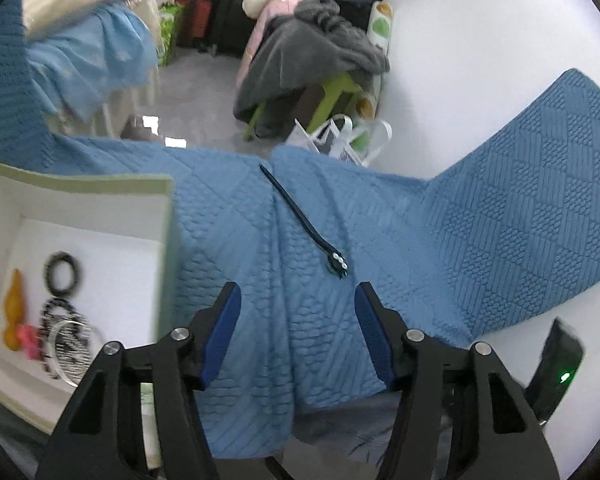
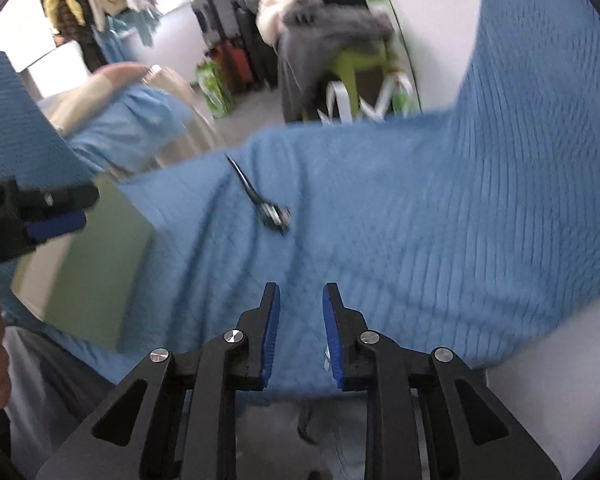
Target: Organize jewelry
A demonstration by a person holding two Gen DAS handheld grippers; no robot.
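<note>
Hair stick [image 1: 300,220] on blanket [image 1: 480,220], right of box [image 1: 168,216].

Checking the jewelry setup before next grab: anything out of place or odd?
One piece is out: a black cord necklace with small white beads lies loose on the blue blanket, outside the box that holds the rings and other pieces. The blanket is creased under it. Both the left claw and right claw are open and empty.

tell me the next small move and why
Probably ease the left gripper forward over the black hairpin and close on it. It lies alone on the blue blanket just ahead of the open fingers, while other pieces already sit in the box.
</note>
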